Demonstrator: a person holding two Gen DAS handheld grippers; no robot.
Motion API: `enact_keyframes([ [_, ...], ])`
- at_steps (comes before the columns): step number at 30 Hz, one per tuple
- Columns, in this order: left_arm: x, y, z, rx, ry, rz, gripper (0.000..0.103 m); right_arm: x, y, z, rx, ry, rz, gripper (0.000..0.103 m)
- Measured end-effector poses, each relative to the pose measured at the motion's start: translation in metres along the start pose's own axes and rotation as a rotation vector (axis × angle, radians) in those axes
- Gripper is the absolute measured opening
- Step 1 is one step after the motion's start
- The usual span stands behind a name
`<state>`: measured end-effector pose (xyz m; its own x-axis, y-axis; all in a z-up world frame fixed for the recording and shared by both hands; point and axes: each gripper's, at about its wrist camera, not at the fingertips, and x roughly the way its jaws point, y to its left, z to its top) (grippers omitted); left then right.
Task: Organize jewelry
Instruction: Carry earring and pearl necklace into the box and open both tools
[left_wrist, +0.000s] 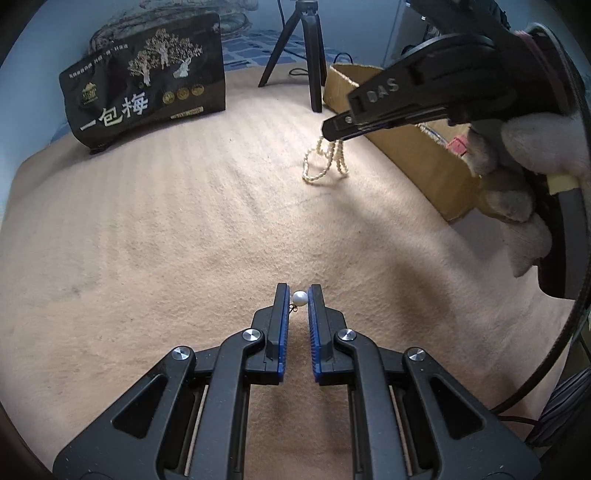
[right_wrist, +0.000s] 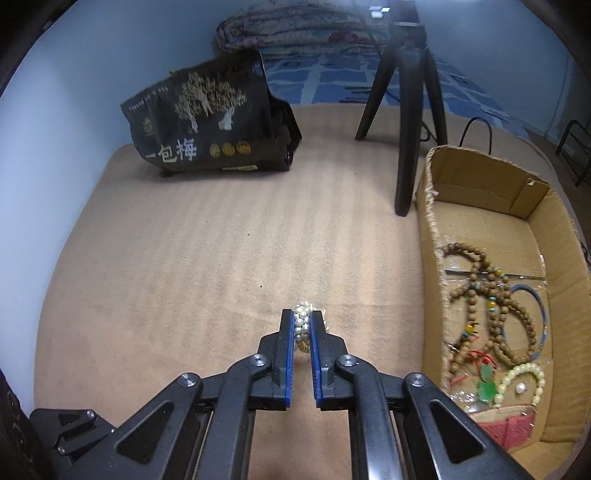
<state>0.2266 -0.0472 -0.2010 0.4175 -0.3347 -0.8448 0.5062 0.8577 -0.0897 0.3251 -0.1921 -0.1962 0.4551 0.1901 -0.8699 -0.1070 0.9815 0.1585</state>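
Note:
My left gripper (left_wrist: 299, 295) is shut on a white pearl earring (left_wrist: 300, 297) with a small dark hook, held just above the beige blanket. My right gripper (right_wrist: 302, 320) is shut on a pearl necklace (right_wrist: 302, 325); in the left wrist view the necklace (left_wrist: 325, 160) hangs in loops from the right gripper (left_wrist: 334, 129), its lowest loop near the blanket. An open cardboard box (right_wrist: 480, 192) at the right holds wooden bead strands (right_wrist: 484, 295), a pale bead bracelet (right_wrist: 524, 376), a green pendant (right_wrist: 485, 387) and a blue bangle (right_wrist: 539, 310).
A black snack bag (right_wrist: 207, 136) stands at the back left on the blanket (right_wrist: 184, 258). A black tripod (right_wrist: 406, 122) stands just behind the box's left wall. A folded quilt (right_wrist: 295, 33) lies beyond. A red woven pouch (right_wrist: 506, 421) lies in the box.

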Motion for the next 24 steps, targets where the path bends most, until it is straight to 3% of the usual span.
enact_keyframes([
  [24, -0.070, -0.040, 0.022, 0.037, -0.156, 0.015, 0.009, -0.120, -0.009, -0.031, -0.037, -0.163, 0.029, 0.005],
])
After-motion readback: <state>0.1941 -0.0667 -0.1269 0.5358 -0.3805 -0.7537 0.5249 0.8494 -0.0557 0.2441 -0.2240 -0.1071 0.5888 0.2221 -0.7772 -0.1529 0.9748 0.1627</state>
